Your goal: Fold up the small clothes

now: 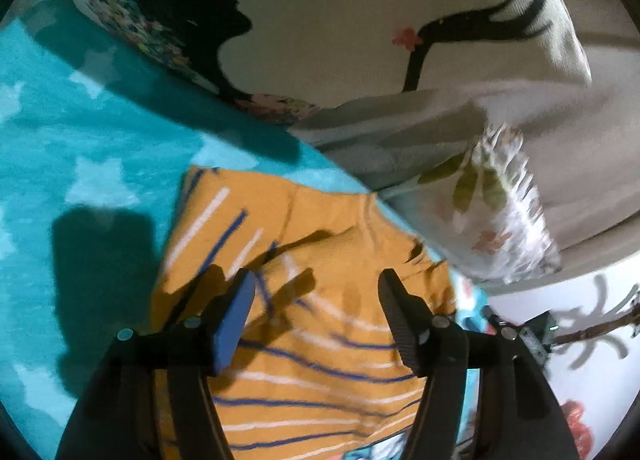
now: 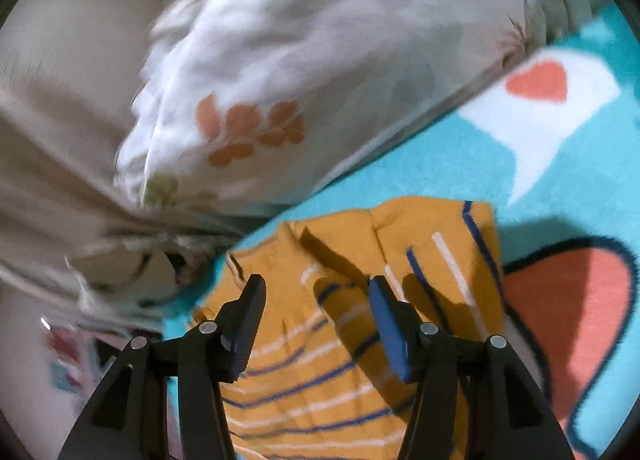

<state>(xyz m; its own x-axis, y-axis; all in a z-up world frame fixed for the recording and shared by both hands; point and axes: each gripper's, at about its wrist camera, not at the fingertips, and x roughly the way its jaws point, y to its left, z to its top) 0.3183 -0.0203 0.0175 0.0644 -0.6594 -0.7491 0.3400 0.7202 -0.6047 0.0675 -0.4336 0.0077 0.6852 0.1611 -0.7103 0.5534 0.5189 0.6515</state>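
Left gripper (image 1: 316, 280): jaws spread, gripping nothing, over my mustard striped garment (image 1: 320, 340). Right gripper (image 2: 316, 288): likewise spread and empty, above the same garment (image 2: 340, 380). Garment: lies rumpled, partly folded, on teal blanket (image 1: 80, 140), far edge just beside floral pillow (image 2: 260, 128). Risks, as I judge: pinching blanket along with cloth, since both are soft; folds slipping crooked over existing creases; pillow crowding the far edge

Far side's blocked: a big floral pillow (image 2: 256, 112) crowds right up against the mustard striped garment (image 2: 360, 300), with a printed cushion (image 1: 320, 20) behind. Bare teal blanket (image 1: 80, 140) lies open to the left, more to the right.
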